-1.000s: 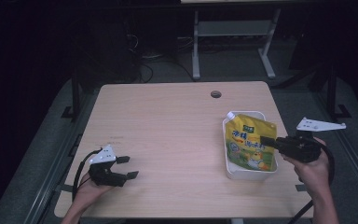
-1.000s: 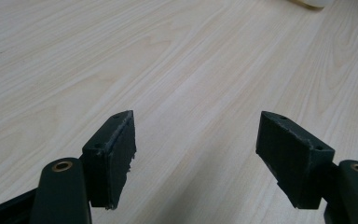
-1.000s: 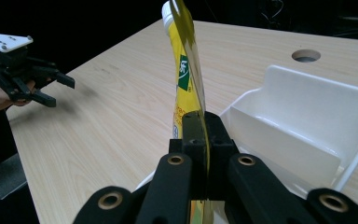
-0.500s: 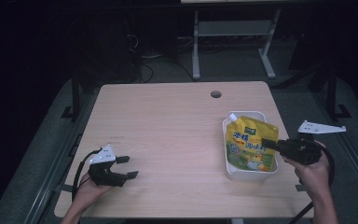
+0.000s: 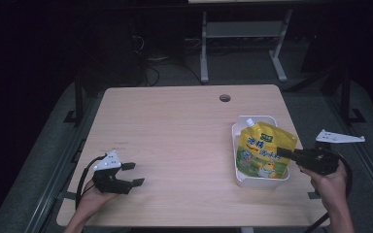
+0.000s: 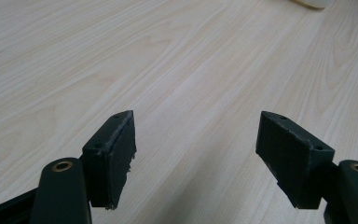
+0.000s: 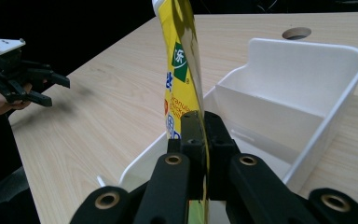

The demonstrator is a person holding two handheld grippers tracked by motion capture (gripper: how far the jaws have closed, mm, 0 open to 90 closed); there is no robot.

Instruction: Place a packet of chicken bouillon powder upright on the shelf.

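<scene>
While the yellow spouted pouch (image 5: pixel 261 154) is clamped at its edge by the right gripper (image 5: pixel 285 153), it is held upright inside the white bin (image 5: pixel 239 130), presumably for placement; the left gripper (image 5: pixel 131 174), well apart from the bin, is kept open and empty.

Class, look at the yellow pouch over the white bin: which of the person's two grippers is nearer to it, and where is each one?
Right. The right gripper is shut on the yellow pouch over the white bin. The left gripper rests open, far across the table.
</scene>
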